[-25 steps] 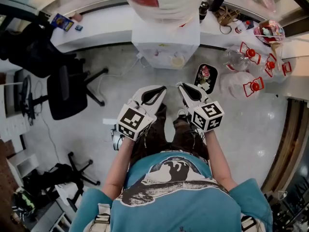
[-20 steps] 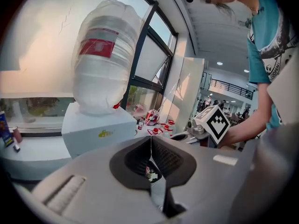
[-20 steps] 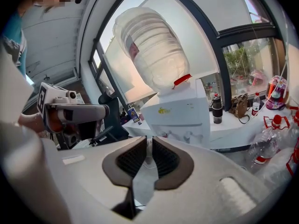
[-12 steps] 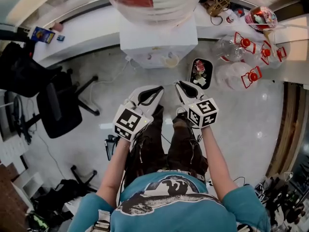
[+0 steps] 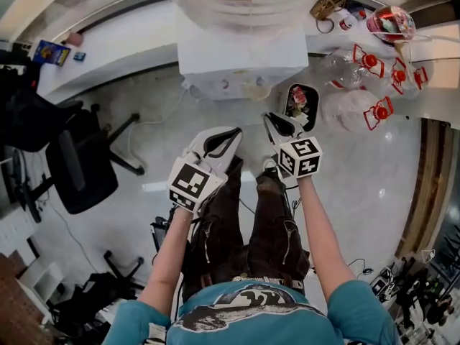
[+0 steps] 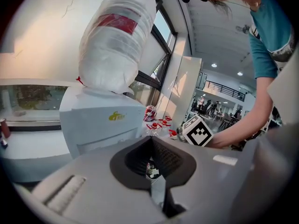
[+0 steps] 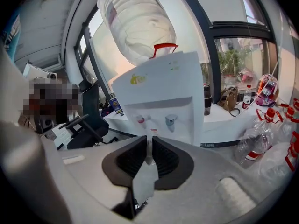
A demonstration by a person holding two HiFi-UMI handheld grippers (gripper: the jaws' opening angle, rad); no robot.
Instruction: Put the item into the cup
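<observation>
No cup or loose item is plain in any view. A small pale round thing (image 5: 256, 89) sits at the front of the white water dispenser (image 5: 241, 60); I cannot tell what it is. My left gripper (image 5: 231, 134) and right gripper (image 5: 271, 119) are held side by side above the person's legs, pointing at the dispenser. In the left gripper view the left gripper (image 6: 150, 143) has its jaws together with nothing between them. The right gripper (image 7: 149, 143) is likewise shut and empty, aimed at the dispenser's two taps (image 7: 155, 120). The right gripper's marker cube (image 6: 198, 130) shows in the left gripper view.
A black bin with rubbish (image 5: 300, 106) stands on the floor just right of the dispenser. Several empty water bottles with red handles (image 5: 363, 85) lie at the right. A black office chair (image 5: 83, 165) is at the left. A white ledge (image 5: 108, 49) runs along the window.
The head view has shifted so the dispenser sits closer and higher in frame. Both grippers stay shut, side by side, and have edged toward the dispenser.
</observation>
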